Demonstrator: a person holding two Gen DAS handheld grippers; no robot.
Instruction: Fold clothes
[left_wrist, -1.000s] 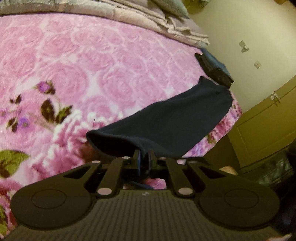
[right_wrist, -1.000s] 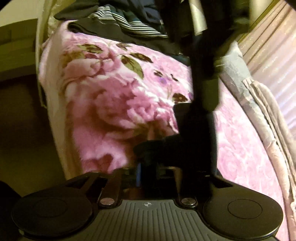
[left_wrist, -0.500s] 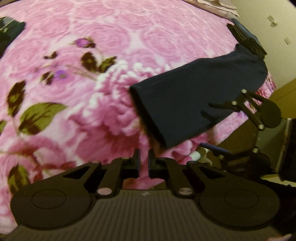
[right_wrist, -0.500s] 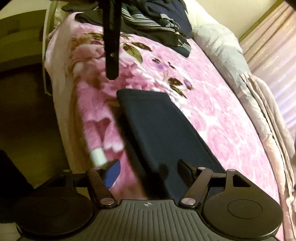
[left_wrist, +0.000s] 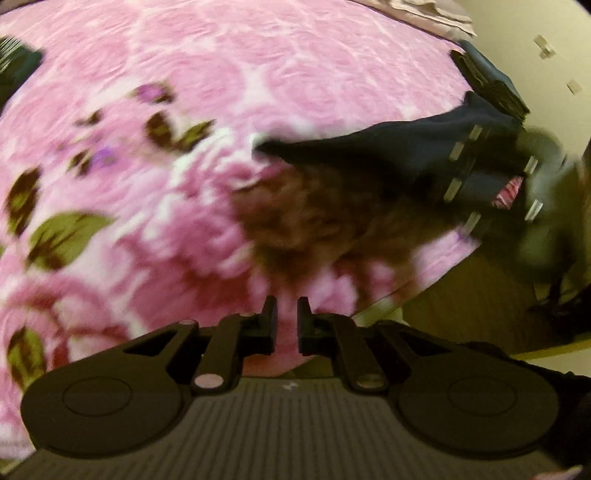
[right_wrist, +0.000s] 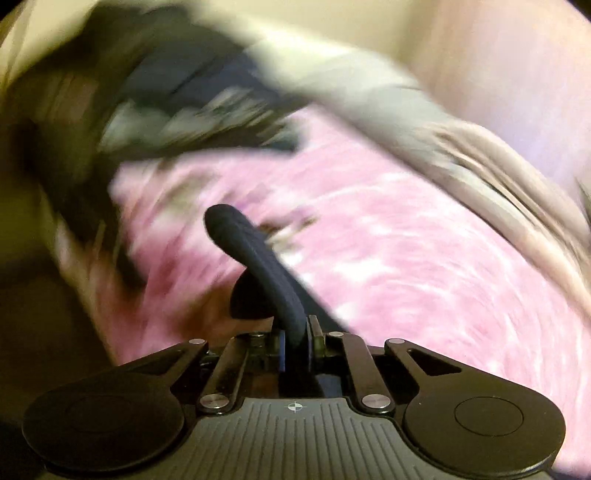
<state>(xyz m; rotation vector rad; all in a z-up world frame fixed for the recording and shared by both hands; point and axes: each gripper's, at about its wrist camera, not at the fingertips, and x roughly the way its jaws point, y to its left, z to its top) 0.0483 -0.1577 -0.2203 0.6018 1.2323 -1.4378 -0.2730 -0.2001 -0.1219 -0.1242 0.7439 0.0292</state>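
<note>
The folded dark navy garment (left_wrist: 388, 155) hangs above the pink floral blanket (left_wrist: 184, 92) and casts a shadow under it. My right gripper (right_wrist: 295, 332) is shut on its near edge, and a thick fold of the garment (right_wrist: 255, 258) rises up from between the fingers. In the left wrist view the right gripper (left_wrist: 491, 177) shows blurred at the right, clamped on the cloth. My left gripper (left_wrist: 286, 321) hovers near the bed's edge, fingers almost together with nothing between them, well apart from the garment.
A stack of folded dark clothes (left_wrist: 487, 85) lies at the bed's far right corner. A blurred heap of unfolded clothes (right_wrist: 177, 103) sits at the other end. Beige bedding (right_wrist: 498, 177) runs along the far side. Beyond the bed's edge stands a wooden cabinet (left_wrist: 472, 295).
The left gripper let go of the garment and drew back. The right gripper, open half a second ago, has shut on the garment's edge and lifted it off the blanket, swinging fast.
</note>
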